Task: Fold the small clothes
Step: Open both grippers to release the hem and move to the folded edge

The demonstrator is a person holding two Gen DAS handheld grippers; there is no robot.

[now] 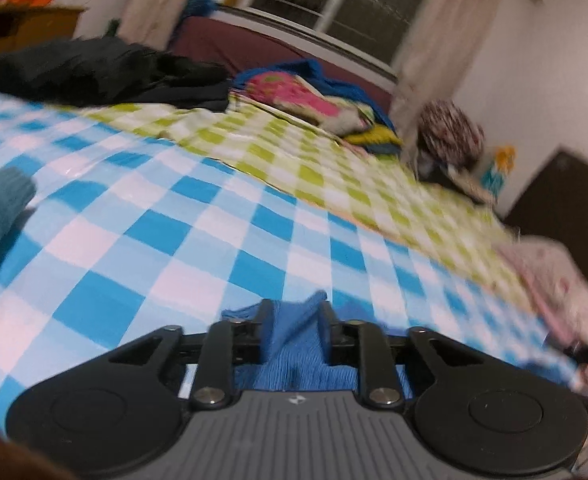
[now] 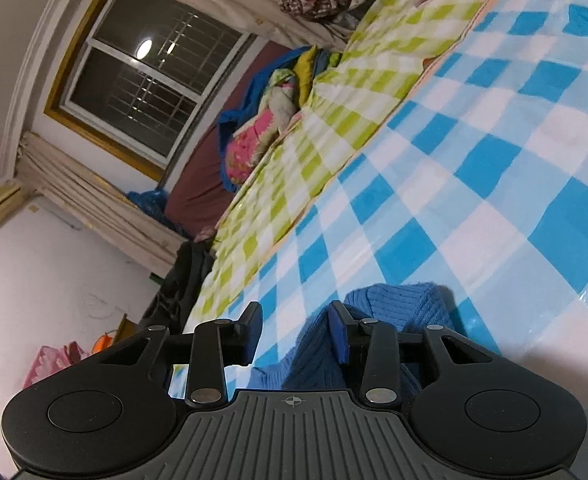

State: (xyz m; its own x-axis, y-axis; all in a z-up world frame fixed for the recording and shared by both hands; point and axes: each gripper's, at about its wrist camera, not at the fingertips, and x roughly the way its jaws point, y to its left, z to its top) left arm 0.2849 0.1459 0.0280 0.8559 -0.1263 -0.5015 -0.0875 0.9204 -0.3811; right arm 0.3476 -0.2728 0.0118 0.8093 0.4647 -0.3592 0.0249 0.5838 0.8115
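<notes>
1. The bed (image 1: 197,216), under a blue-and-white checked cover, carries the work; a green checked cover and heaps of other clothes lie further off.
2. The blue knit garment (image 2: 394,312) lies bunched on the blue checks, directly under both grippers. It is ribbed, soft and thick.
3. The left gripper (image 1: 296,320) has knit standing between its narrowly parted jaws; I cannot tell whether they pinch it.
4. The right gripper (image 2: 296,330) stands open, cloth touching only one finger.
5. Judgement: release fully, lift clear, then smooth the fold flat.
</notes>
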